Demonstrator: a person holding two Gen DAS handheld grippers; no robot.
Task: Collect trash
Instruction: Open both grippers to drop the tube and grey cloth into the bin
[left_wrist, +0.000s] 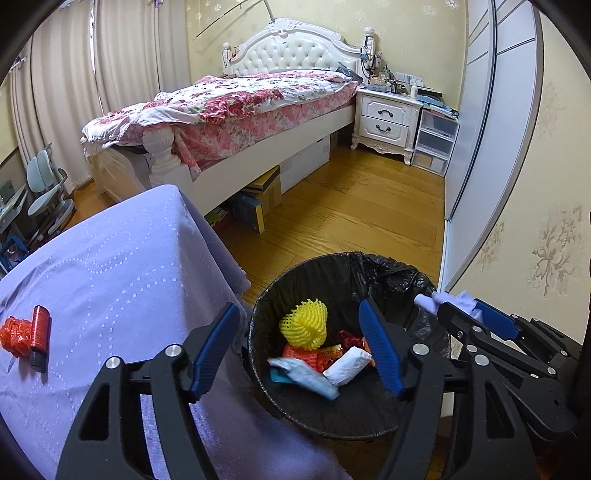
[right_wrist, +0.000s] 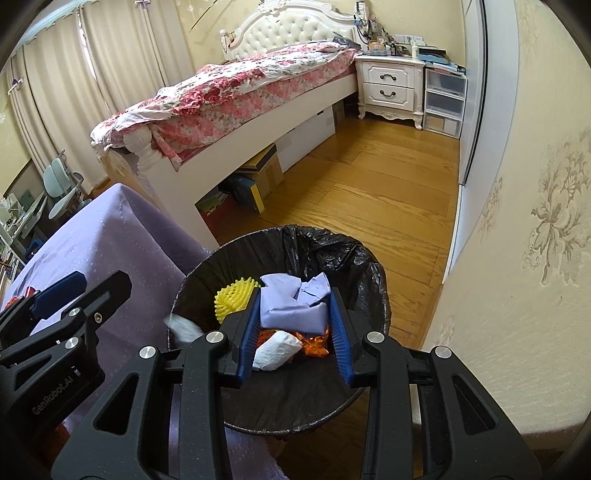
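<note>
A round bin with a black liner (left_wrist: 391, 273) (right_wrist: 354, 254) stands on the floor beside the purple-clothed table (left_wrist: 110, 266). In it lie a yellow foam net (left_wrist: 304, 325), a white crumpled paper (left_wrist: 349, 365), a pale blue wrapper (left_wrist: 306, 376) and orange wrappers. My left gripper (left_wrist: 298, 306) hangs open over the bin with nothing between its fingers. My right gripper (right_wrist: 295, 291) is shut on a pale lilac crumpled paper (right_wrist: 291, 306) above the bin's middle. A blurred pale scrap (right_wrist: 181, 326) shows at the bin's left rim. On the table rest a red cylinder (left_wrist: 38, 332) and an orange wrapper (left_wrist: 16, 334).
A bed with a floral quilt (left_wrist: 240, 103) stands behind, with boxes (left_wrist: 264, 192) under it. A white nightstand (left_wrist: 386, 118) and plastic drawers (left_wrist: 436, 142) sit at the far right. A wardrobe door (left_wrist: 476, 147) and wallpapered wall close the right side. Wooden floor (left_wrist: 351, 206) lies between.
</note>
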